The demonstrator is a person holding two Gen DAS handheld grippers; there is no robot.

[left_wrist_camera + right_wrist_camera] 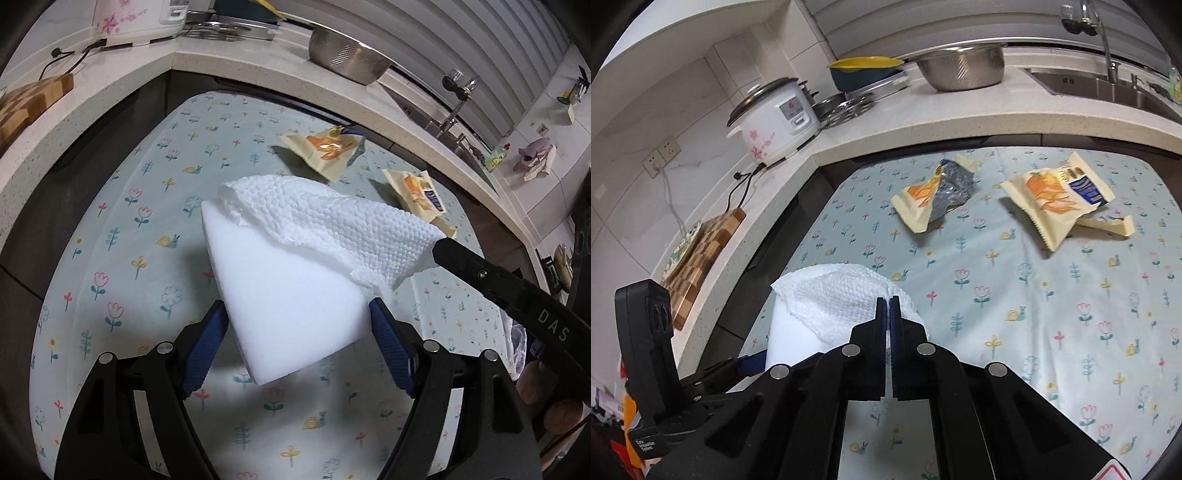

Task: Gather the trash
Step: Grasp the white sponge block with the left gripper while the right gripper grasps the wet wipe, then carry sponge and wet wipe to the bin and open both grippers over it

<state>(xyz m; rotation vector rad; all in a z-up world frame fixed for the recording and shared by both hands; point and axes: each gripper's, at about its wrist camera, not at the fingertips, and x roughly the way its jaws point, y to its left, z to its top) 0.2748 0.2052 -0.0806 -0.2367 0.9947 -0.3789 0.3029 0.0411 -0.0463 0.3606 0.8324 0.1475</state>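
Left gripper (297, 317) clamps white paper-towel roll (291, 295) above floral tablecloth (110, 229); right gripper (889, 300), jaws closed, pinches its dimpled loose sheet (332, 225). Step: tearing a sheet. Next: pull apart; two torn yellow snack wrappers (934, 192) wait beyond

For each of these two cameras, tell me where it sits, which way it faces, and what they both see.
Left wrist: on the left gripper, facing down over the floral cloth; its jaws clamp a paper towel roll, and the right gripper shows pinching the sheet.
Right wrist: on the right gripper, facing the counter; jaws shut on the sheet; left gripper lower left.
Shared: roll, cloth, two wrappers, steel bowl.
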